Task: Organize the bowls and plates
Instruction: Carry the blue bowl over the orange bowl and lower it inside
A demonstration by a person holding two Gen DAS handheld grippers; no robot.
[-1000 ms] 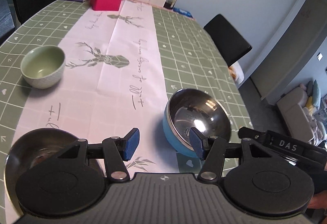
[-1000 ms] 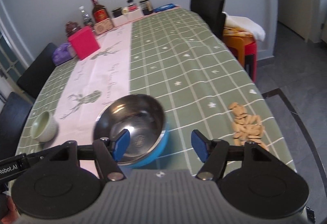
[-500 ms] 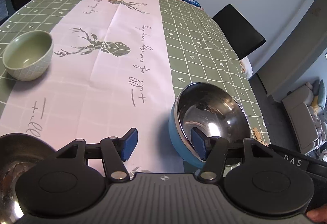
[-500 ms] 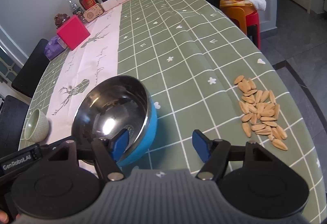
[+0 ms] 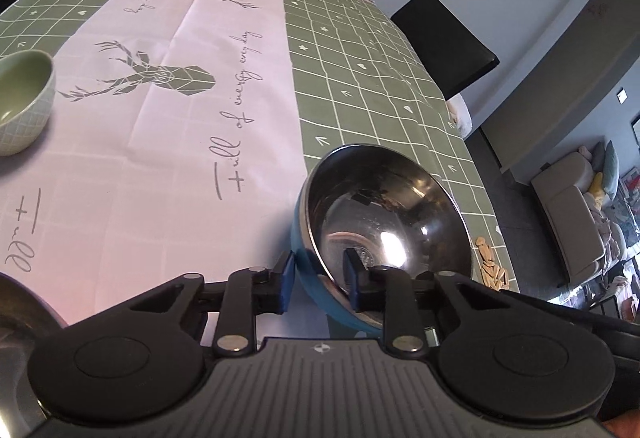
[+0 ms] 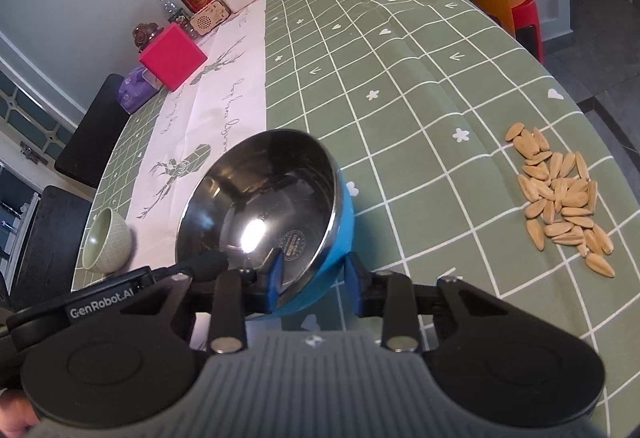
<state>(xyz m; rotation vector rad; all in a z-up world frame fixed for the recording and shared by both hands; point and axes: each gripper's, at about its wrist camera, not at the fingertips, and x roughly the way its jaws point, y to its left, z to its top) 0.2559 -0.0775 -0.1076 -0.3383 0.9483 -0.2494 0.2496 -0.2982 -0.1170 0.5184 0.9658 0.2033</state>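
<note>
Right, both tools are on the same blue-and-steel bowl (image 5: 384, 222), which sits on the counter (image 6: 420, 86) at the seam btw the pale runner and the green check cloth, near the front edge. Left tool (image 5: 316, 280) has just been closing and now pinches the near rim, one pad outside on the blue wall, the other inside on the steel. Right tool (image 6: 314, 278) has likewise just been closing and straddles the rim at its side, inner pad on the steel, outer pad at the blue skin; looks clamped too. Bowl looks tipped toward the far-left, so it's prob already leaning on the grips. To do this well: lift w/ both tools together, same pace, keep the rim level, no twisting of one side vs the other or the slick steel will slide out of the pads. Green ceramic bowl (image 5: 22, 102) sits well apart on the left, and a dark steel bowl (image 5: 16, 318) is at the left tool's near corner, likely stacking spots. Seeds (image 6: 564, 198) lie to the right; steer clear.
</note>
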